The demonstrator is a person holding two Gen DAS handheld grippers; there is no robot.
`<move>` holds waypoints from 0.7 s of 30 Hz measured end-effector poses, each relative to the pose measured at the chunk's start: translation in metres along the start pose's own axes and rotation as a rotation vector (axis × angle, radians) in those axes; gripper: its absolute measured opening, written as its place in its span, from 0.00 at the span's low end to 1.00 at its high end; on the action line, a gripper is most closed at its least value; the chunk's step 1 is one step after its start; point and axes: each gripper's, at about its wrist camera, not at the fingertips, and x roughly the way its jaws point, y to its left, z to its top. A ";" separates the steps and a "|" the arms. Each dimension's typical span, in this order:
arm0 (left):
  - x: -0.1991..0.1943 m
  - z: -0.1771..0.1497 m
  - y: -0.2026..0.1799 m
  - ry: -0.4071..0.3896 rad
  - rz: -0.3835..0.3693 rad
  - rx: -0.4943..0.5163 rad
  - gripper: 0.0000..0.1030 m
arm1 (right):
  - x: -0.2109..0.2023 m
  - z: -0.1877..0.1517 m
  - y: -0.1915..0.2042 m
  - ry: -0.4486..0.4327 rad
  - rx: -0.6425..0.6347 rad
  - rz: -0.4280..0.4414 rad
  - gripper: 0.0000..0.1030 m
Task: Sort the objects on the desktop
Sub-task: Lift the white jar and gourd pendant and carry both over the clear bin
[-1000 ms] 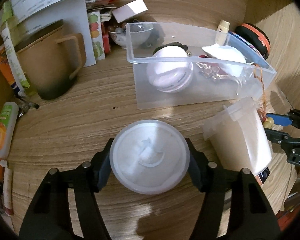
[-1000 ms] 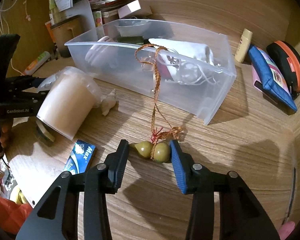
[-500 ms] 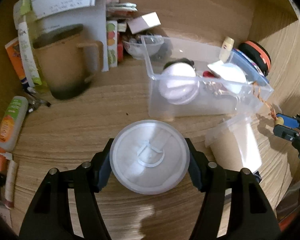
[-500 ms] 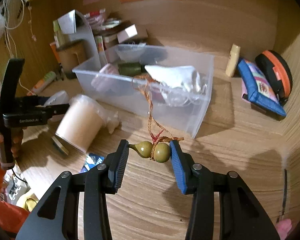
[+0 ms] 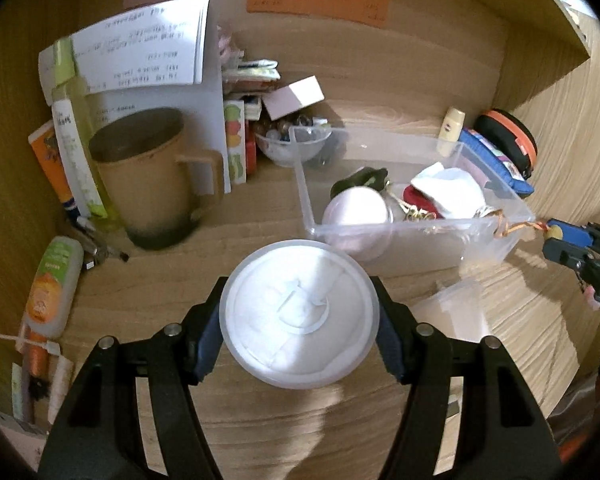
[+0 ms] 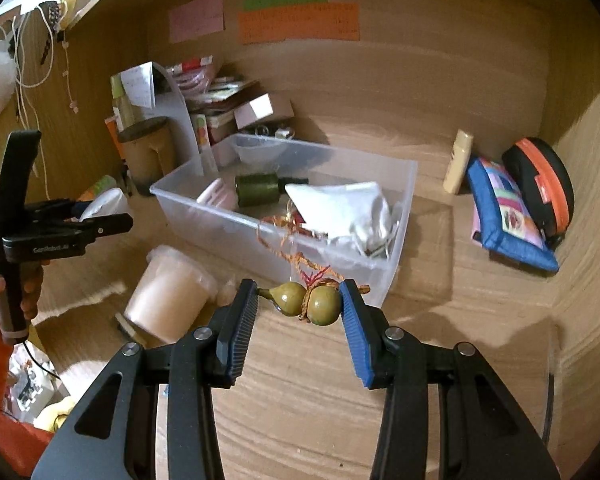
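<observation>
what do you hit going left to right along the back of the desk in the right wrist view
brown mug → clear plastic bin → cream tube → blue pouch → black and orange case

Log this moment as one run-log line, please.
left gripper: shut on round lidded tub | right gripper: shut on gourd charm, cord trailing into clear bin

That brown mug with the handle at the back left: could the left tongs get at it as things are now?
Probably not yet. The left tongs are shut on a round white lidded container, so they cannot grip the brown mug. The wooden desk between them looks bare.
</observation>
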 end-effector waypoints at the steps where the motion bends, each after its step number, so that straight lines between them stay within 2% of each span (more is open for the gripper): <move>1: -0.001 0.003 -0.001 -0.004 -0.004 0.002 0.63 | -0.001 0.003 -0.001 -0.008 0.001 0.001 0.38; 12: -0.015 0.041 -0.025 -0.056 -0.059 0.028 0.63 | -0.003 0.042 -0.015 -0.091 -0.011 -0.003 0.38; 21: 0.000 0.070 -0.049 -0.049 -0.079 0.079 0.63 | 0.011 0.065 -0.021 -0.110 -0.025 0.014 0.38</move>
